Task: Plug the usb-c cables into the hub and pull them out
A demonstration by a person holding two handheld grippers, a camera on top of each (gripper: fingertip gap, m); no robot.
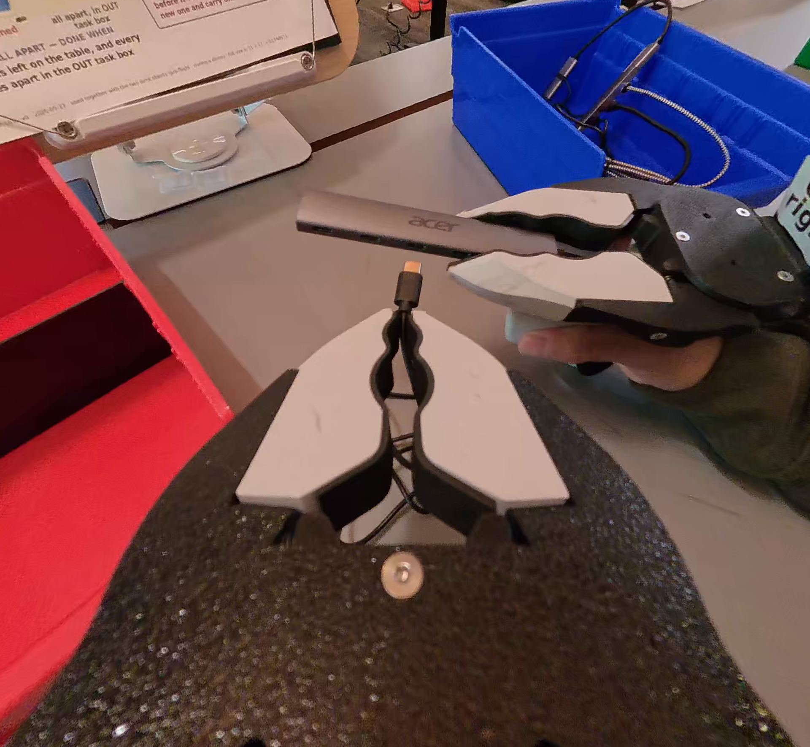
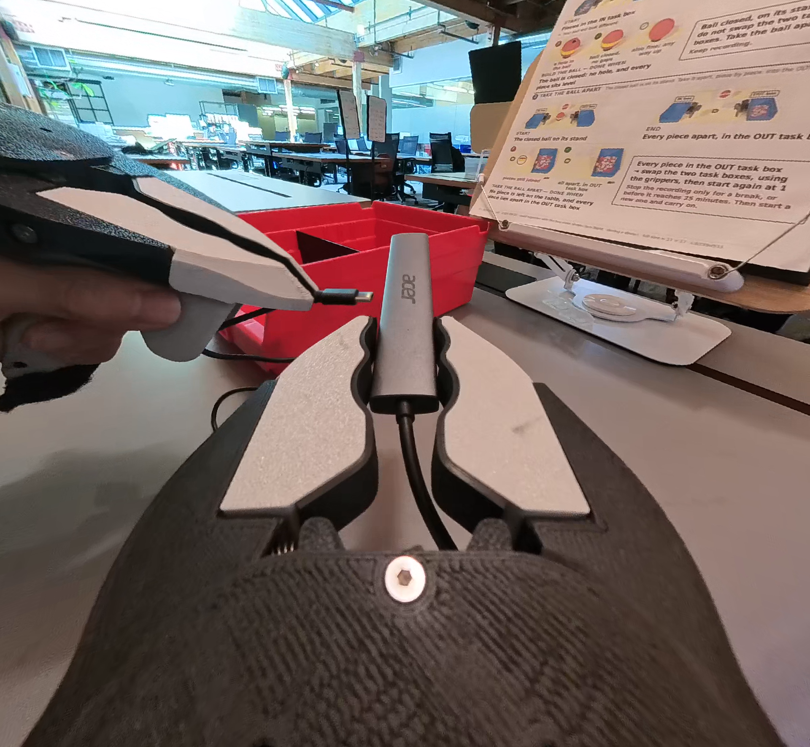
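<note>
A large open workspace with rows of desks, chairs and skylights fills the upper left of the right wrist view. The grey table [image 1: 394, 156] spreads across both views; a red box [image 2: 394, 252] sits at centre in the right wrist view, a blue box [image 1: 526, 121] holding another hub and cables sits upper right in the left wrist view, and an instruction sheet on a stand [image 1: 197, 81] stands upper left there. The right gripper [image 2: 405, 323] has its fingers clenched on the grey hub [image 2: 405, 309], lifted above the table at frame centre. The left gripper [image 1: 401, 314] pinches the black usb-c cable [image 1: 407, 287] just behind its plug, whose tip sits just short of the hub's side ports, not touching.
</note>
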